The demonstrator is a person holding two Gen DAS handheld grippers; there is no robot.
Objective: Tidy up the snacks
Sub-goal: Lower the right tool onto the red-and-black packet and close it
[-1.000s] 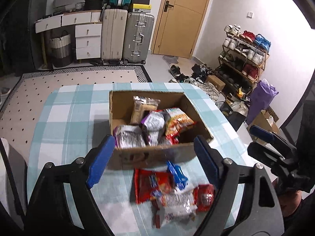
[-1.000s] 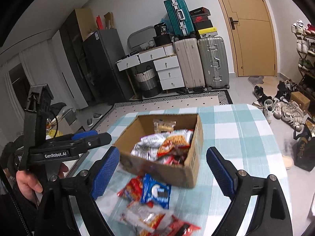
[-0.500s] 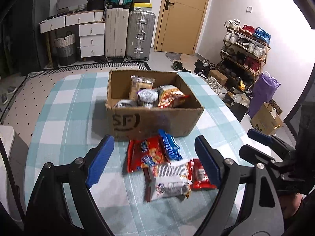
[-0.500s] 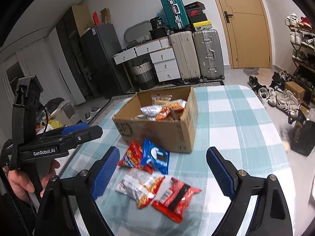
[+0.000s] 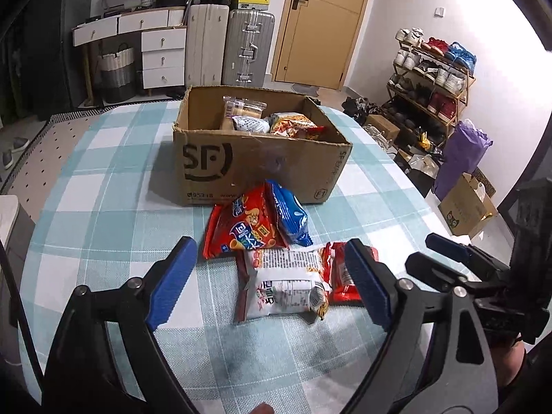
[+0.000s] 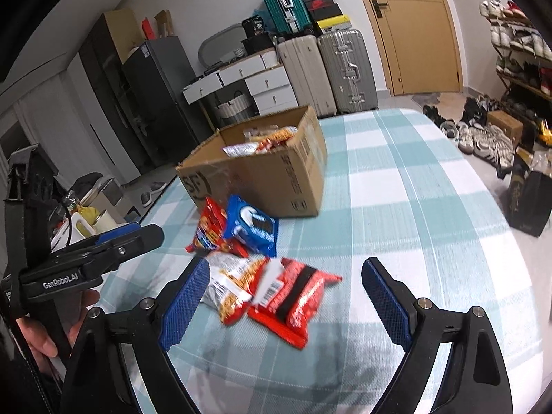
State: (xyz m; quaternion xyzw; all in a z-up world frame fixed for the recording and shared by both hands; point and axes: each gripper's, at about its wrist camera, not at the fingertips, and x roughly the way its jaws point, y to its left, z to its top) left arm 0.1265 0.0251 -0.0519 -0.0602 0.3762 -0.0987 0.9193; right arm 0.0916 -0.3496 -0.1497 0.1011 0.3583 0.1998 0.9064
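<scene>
I hold my left gripper and right gripper spread wide, both empty, above four loose snack packs on the checked tablecloth, just in front of the cardboard box (already holding several packets)

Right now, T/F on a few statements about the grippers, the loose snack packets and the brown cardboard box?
1. Both grippers are open and empty. True: the left gripper and right gripper hold nothing.
2. The brown cardboard box is empty. False: several packets lie inside it.
3. The blue cookie packet lies in front of the box, overlapping the red snack bag. True.
4. The white printed packet is inside the box. False: it lies on the checked tablecloth, nearest the left gripper.
5. The red-and-black packet is clamped by the right gripper. False: it lies free on the cloth.
</scene>
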